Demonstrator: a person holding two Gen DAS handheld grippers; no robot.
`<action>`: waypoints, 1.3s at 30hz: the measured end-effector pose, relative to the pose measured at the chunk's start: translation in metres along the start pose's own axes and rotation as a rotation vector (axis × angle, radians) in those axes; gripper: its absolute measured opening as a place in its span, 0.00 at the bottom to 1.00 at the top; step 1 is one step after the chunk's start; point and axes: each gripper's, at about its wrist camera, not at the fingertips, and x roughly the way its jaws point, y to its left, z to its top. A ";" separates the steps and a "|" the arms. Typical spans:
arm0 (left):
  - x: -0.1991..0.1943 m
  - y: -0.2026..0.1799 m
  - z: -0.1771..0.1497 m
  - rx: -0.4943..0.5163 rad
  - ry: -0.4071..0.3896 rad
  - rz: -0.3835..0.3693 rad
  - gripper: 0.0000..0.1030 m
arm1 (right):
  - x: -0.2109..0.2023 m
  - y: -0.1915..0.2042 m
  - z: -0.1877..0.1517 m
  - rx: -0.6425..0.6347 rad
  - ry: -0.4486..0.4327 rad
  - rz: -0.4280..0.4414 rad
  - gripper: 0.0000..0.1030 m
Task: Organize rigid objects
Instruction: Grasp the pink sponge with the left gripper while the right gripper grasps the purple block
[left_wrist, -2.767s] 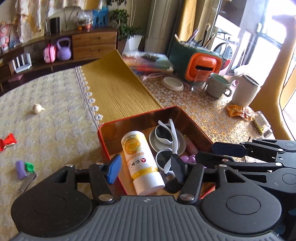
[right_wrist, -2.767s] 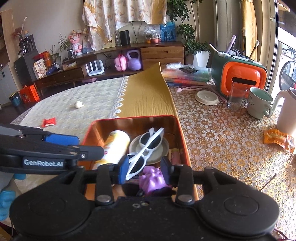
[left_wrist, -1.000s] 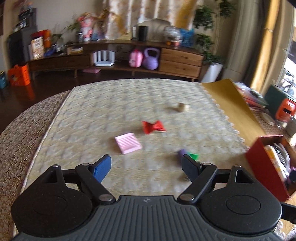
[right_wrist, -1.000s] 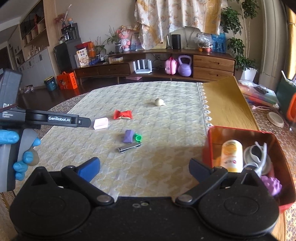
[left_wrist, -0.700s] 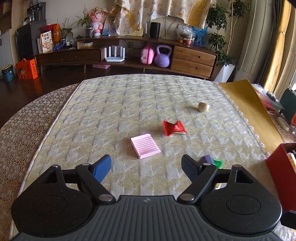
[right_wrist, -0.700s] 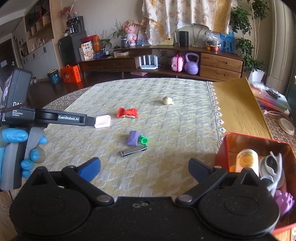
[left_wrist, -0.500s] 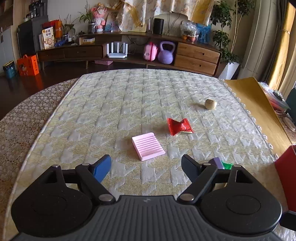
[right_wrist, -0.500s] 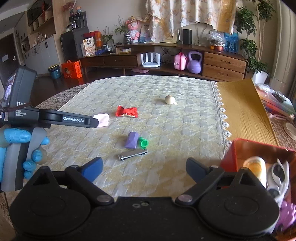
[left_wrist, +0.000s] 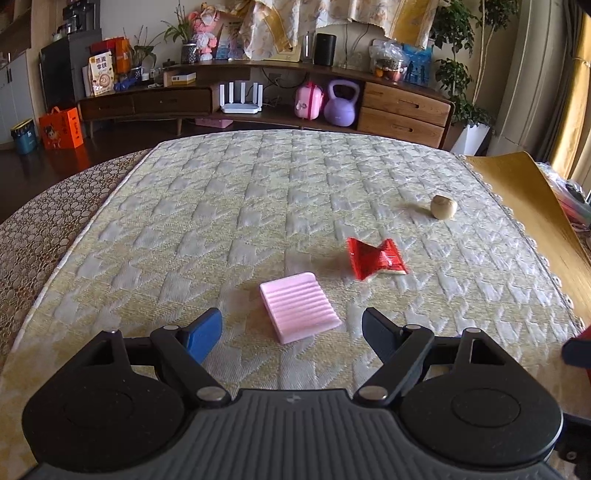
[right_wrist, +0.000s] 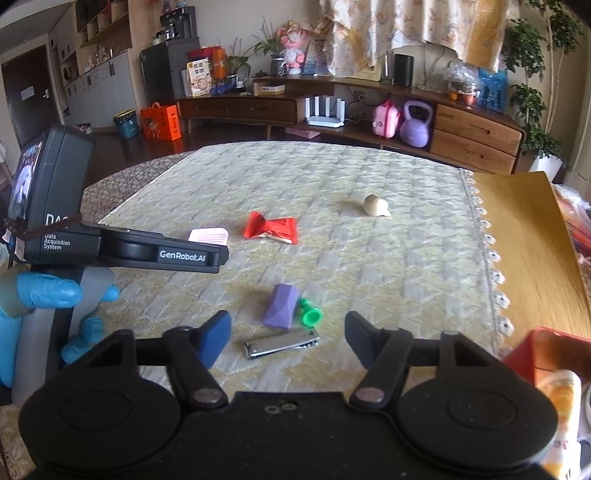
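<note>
Pink ridged plastic pad (left_wrist: 298, 306) lies flat on the quilted cream cloth (left_wrist: 258, 206), just ahead of our left gripper (left_wrist: 291, 330), which hangs wide and empty. Our right gripper (right_wrist: 286, 338) is closing, nothing pinched yet, around the silver metal clip (right_wrist: 281, 343) beyond the pad. Next we judge: lower and pinch.

The left gripper (left_wrist: 291, 328) is tilting downward with its jaws standing wide and empty, gripped by a blue-gloved hand (right_wrist: 44, 306). The right gripper (right_wrist: 286, 332) is closing its empty jaws.
</note>
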 end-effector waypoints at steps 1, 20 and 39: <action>0.002 0.001 0.000 -0.002 0.001 0.001 0.80 | 0.004 0.001 0.001 -0.002 0.007 0.002 0.57; 0.013 -0.007 -0.006 0.096 -0.066 0.032 0.71 | 0.051 0.005 0.005 0.025 0.073 0.011 0.31; 0.006 -0.009 -0.007 0.133 -0.077 -0.008 0.45 | 0.038 0.013 0.003 0.030 0.023 -0.030 0.19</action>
